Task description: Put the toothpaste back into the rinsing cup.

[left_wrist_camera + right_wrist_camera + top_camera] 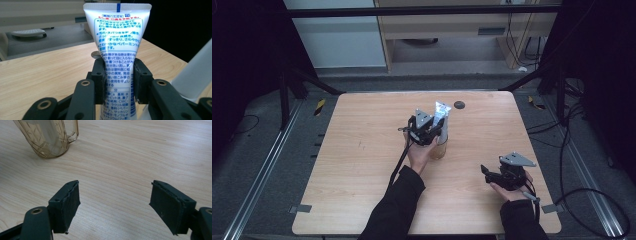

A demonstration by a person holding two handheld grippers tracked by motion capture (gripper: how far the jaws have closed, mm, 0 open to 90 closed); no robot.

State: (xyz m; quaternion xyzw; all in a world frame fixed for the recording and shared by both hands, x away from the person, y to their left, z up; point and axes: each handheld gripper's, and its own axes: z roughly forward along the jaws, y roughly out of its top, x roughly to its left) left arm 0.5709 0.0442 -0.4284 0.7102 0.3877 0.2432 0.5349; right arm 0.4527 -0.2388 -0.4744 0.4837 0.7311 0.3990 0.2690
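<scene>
A white toothpaste tube (pixel 117 37) with blue print stands upright, crimped end up, its lower end in an amber plastic cup (pixel 439 148) near the table's middle. My left gripper (pixel 119 75) has its two black pads against the tube's sides at mid-height, and the tube looks narrower where they touch. From above, the left gripper (pixel 430 131) sits just left of the tube (pixel 442 116). My right gripper (pixel 486 172) rests low at the front right, well away from the cup. Its jaws (pixel 115 205) stand wide apart over bare wood. The cup (pixel 47 140) shows beyond them.
The light wooden table (pixel 362 150) has a small dark round disc (pixel 459 104) near its far edge. A pale, blurred object (pixel 192 72) fills the right edge of the left gripper view. Cables and metal frame legs lie on the floor around the table.
</scene>
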